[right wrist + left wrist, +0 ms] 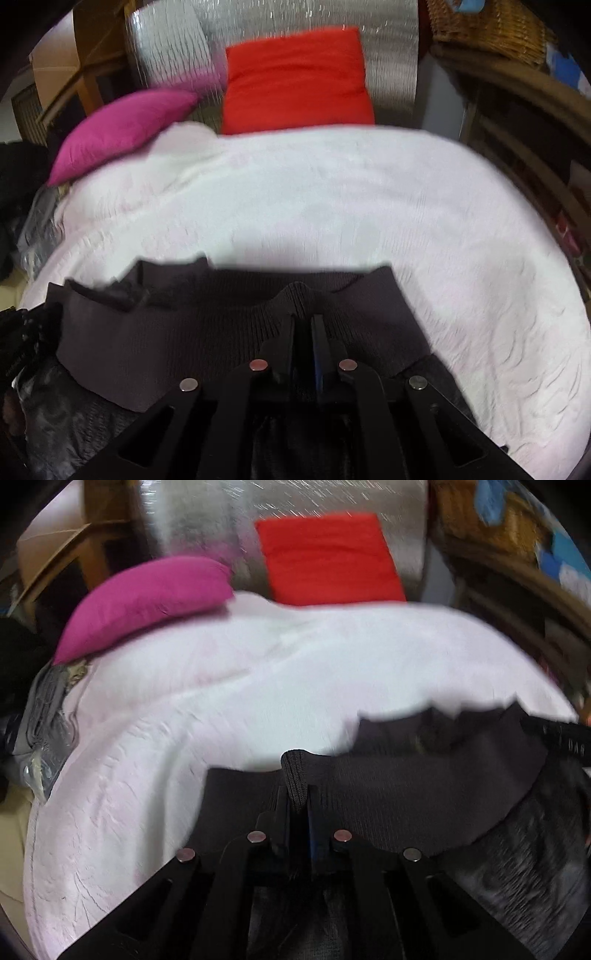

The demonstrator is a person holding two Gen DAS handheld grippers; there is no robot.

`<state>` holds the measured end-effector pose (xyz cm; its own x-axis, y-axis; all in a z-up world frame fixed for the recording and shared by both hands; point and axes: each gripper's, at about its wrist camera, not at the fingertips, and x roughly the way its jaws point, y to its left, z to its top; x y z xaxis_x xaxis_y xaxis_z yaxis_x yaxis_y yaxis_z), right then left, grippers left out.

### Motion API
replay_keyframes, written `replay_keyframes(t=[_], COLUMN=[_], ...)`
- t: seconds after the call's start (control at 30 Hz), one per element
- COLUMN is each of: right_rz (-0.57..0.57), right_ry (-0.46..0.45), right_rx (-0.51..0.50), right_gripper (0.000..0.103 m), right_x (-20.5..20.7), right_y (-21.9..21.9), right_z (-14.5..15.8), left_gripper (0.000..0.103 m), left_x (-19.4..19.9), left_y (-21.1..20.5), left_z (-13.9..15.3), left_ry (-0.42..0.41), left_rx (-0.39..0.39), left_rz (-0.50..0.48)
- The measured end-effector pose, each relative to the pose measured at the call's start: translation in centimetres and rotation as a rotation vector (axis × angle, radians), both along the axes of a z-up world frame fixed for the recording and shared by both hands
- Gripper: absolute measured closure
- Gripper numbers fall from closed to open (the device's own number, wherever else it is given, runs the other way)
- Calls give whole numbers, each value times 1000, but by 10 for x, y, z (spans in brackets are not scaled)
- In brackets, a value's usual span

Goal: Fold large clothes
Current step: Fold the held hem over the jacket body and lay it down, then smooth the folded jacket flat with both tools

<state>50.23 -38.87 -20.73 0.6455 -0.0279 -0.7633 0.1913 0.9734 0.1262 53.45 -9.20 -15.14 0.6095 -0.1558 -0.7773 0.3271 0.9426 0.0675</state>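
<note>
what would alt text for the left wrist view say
The left claw is shut on a ribbed fold of a dark garment lying on a pale bedspread. Behind it sit a pink pillow and a red pillow; the picture is blurred.

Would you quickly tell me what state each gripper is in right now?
Left gripper: shut on a ribbed edge of the dark garment.
Right gripper: shut on the same garment's ribbed edge.
</note>
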Motion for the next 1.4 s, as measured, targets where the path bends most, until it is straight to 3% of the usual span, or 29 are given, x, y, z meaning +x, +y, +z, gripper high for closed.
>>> replay_keyframes(t=[0.1, 0.27, 0.37, 0.47, 0.53, 0.57, 0.6, 0.73, 0.83, 0.87, 0.93, 0.97, 1.0, 1.17, 1.23, 1.3, 1.4], right_rz=[-31, -83, -98, -102, -121, -114, -112, -81, -31, -21, 4, 22, 32, 68, 99, 117, 136], right_ry=[-54, -84, -36, 28, 26, 12, -1, -49, -50, -50, -41, -41, -58, -115, -95, -60, -12], right_rx=[38, 25, 69, 134, 211, 251, 258, 174, 181, 197, 225, 246, 268, 267, 229, 165, 113], right_gripper=[95, 99, 99, 98, 97, 97, 97, 95, 94, 90, 64, 30, 21, 23, 38, 61, 66], right_x=[1, 13, 25, 28, 22, 16, 11, -17, -35, -41, -59, -70, -79, -114, -122, -123, -122], right_y=[-10, -14, -21, -28, -37, -39, -39, -25, -13, -11, -1, 4, 7, 28, 44, 61, 79], right_z=[11, 10, -6, -21, -16, -10, -5, 21, 32, 33, 31, 30, 31, 40, 39, 33, 19], left_gripper=[95, 95, 95, 88, 67, 44, 32, 32, 25, 21, 19, 19, 19, 19, 19, 19, 19], left_x=[14, 29, 40, 42, 41, 38, 35, 10, -14, -23, -39, -50, -58, -114, -130, -141, -144], left_y=[9, 4, -1, -2, -1, 2, 6, 28, 43, 49, 57, 62, 63, 86, 93, 100, 109], left_z=[4, -18, -50, -61, -54, -49, -43, -6, 19, 25, 29, 28, 27, 17, 15, 14, 9], left_ry=[1, 4, 72, 98, 92, 82, 71, 52, 16, 6, 8, 17, 19, 14, 20, 15, 9], left_rx=[-53, -24, 27, 53, 61, 75, 82, -13, -52, -58, -55, -41, -28, 22, 12, 18, 59], left_rz=[50, 120, 140, 141, 151, 176, 204, 239, 245, 251, 257, 253, 250, 238, 235, 244, 277])
